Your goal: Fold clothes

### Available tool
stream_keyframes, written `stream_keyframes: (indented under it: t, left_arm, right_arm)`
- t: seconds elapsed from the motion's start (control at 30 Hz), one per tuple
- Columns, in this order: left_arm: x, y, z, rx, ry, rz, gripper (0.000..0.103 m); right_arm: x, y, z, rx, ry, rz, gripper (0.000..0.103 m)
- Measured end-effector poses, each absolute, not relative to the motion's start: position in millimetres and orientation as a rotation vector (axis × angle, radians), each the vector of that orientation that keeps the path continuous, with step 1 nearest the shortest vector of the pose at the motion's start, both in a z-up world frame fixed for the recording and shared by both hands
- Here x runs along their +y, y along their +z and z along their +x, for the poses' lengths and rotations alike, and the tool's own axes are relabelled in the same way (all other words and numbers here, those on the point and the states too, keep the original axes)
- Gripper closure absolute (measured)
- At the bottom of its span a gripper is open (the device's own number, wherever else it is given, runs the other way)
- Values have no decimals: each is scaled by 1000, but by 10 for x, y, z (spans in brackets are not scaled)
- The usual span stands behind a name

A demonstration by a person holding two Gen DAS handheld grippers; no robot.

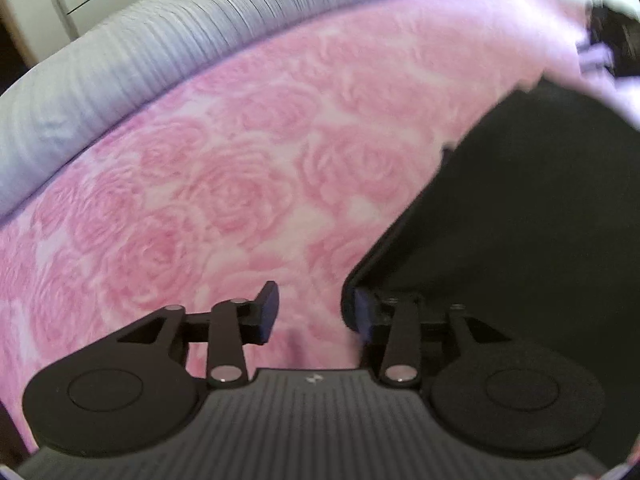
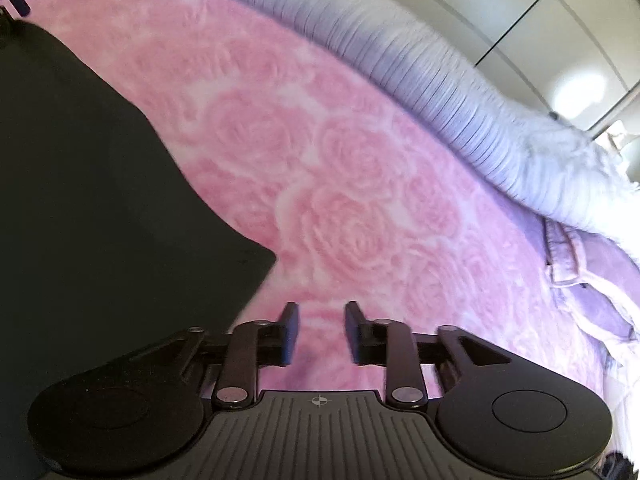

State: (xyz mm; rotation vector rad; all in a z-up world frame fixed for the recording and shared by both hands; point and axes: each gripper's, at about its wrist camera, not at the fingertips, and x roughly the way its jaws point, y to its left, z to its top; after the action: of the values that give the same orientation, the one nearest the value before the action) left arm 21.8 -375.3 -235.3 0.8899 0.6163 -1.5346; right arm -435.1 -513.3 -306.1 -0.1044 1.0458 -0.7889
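The left gripper point(image 1: 316, 312) has its fingers spread over the pink rose-patterned blanket point(image 1: 224, 184), pinching nothing, with the edge of the black garment point(image 1: 540, 240) lying flat just beside its right finger. The right gripper point(image 2: 318, 332) is also spread and empty, the black garment point(image 2: 100, 200) spread on the blanket point(image 2: 340, 168) to its left. A ribbed pale cover point(image 2: 460, 92) runs along the far side.
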Motion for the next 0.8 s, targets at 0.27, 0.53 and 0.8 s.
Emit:
stream_keyframes:
  t: [0.27, 0.53, 0.8]
  left_arm:
    - [-3039, -2000, 144, 659, -1556, 721, 55]
    - [-2832, -2232, 81, 721, -1541, 623, 56]
    - [-2883, -2691, 59, 716, -1440, 719, 57]
  right_arm:
    - [-3670, -2719, -4514, 877, -718, -68, 37]
    - [-2859, -3086, -4643, 856, -721, 66, 36]
    - [-3023, -3282, -4649, 801, -756, 203, 34]
